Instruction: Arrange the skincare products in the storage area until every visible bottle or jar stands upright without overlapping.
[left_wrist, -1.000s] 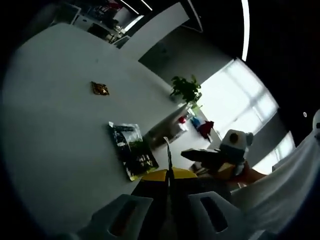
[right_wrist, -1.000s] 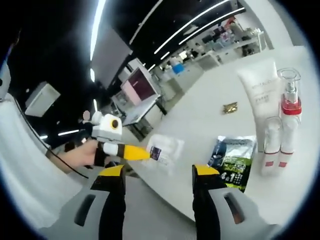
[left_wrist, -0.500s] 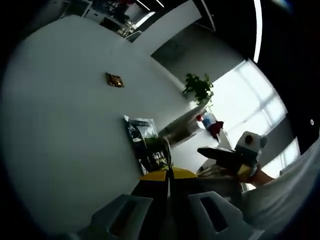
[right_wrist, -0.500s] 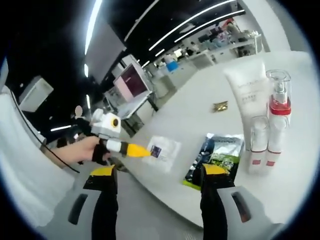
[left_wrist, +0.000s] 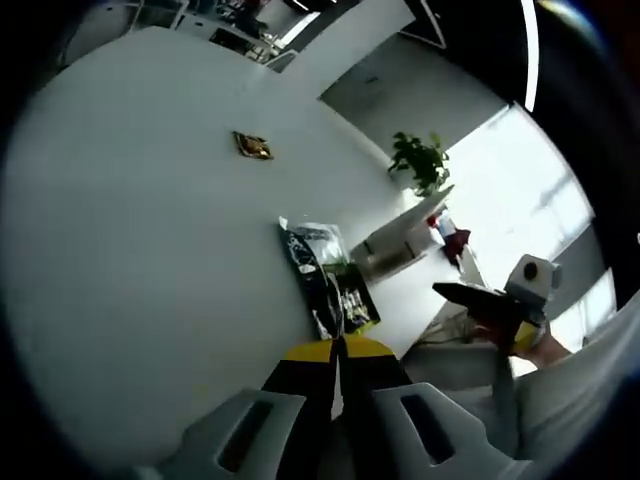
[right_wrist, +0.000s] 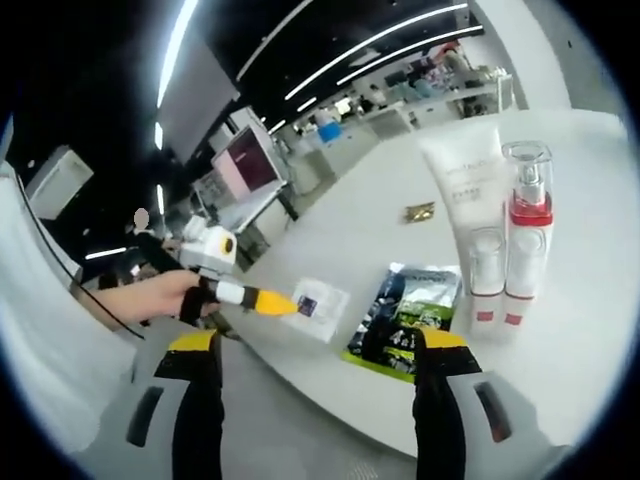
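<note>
On the far right of the white surface (right_wrist: 350, 250), in the right gripper view: a white tube (right_wrist: 462, 185) upright on its cap, with a clear pump bottle with a red collar (right_wrist: 524, 235) and a smaller clear bottle (right_wrist: 487, 275) just in front of it, all three standing, close together and perhaps touching. Nearer and to the left, a dark green sachet (right_wrist: 405, 320) lying flat, just beside the small bottle; further left, a clear packet (right_wrist: 312, 298) at the surface's near edge, with the yellow tip of the left gripper (right_wrist: 268, 300) closed on it, or so it looks, a hand (right_wrist: 150, 297) behind. Beyond, a small gold wrapper (right_wrist: 419, 210) well apart. Right gripper (right_wrist: 318, 345) wide open, holding nothing, low in front of the edge. In the left gripper view, jaws pressed together with a thin sheet edge rising between them, the green sachet and gold wrapper lying ahead. Judged risks: pulling the packet off the edge and dropping it out of the workspace; sweeping the open gripper across the sachet and knocking the tight cluster of bottles, the tall pump bottle likely first to topple.
</note>
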